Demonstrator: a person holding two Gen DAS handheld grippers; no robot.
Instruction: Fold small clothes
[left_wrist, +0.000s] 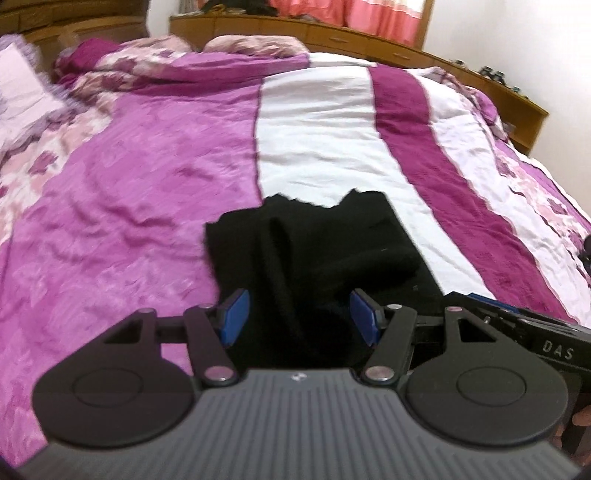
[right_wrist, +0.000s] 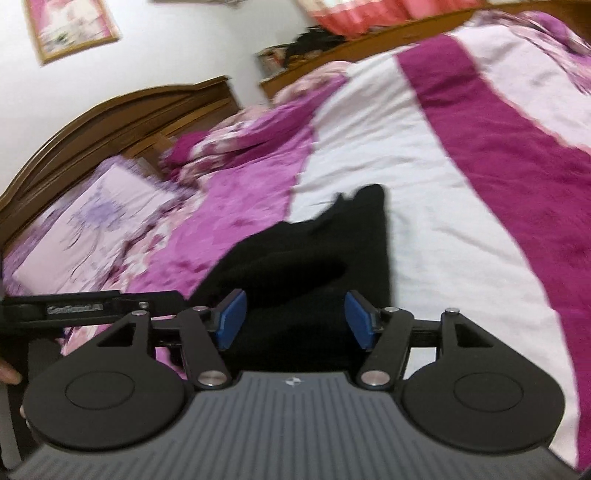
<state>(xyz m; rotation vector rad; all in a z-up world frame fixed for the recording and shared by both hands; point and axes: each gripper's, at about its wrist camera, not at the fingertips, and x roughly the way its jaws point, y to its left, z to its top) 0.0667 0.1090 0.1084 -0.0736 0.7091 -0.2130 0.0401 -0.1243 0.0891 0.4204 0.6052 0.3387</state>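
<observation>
A small black garment (left_wrist: 317, 251) lies on the purple and white bedspread (left_wrist: 147, 192), with a rolled fold across it. My left gripper (left_wrist: 299, 317) hovers over the garment's near edge, open, blue pads (left_wrist: 232, 314) wide apart and nothing between them. In the right wrist view the same black garment (right_wrist: 317, 258) runs out ahead of my right gripper (right_wrist: 295, 317), which is also open above the cloth's near part. The right gripper's body (left_wrist: 535, 332) shows at the right of the left wrist view, and the left gripper's body (right_wrist: 74, 306) at the left of the right wrist view.
A wooden headboard (right_wrist: 110, 122) and a pale pillow (right_wrist: 96, 221) stand at the bed's left end. A wooden shelf (left_wrist: 369, 40) runs behind the bed under pink curtains (left_wrist: 351, 14). A framed picture (right_wrist: 70, 26) hangs on the wall. Fingers (right_wrist: 9, 376) show at the left edge.
</observation>
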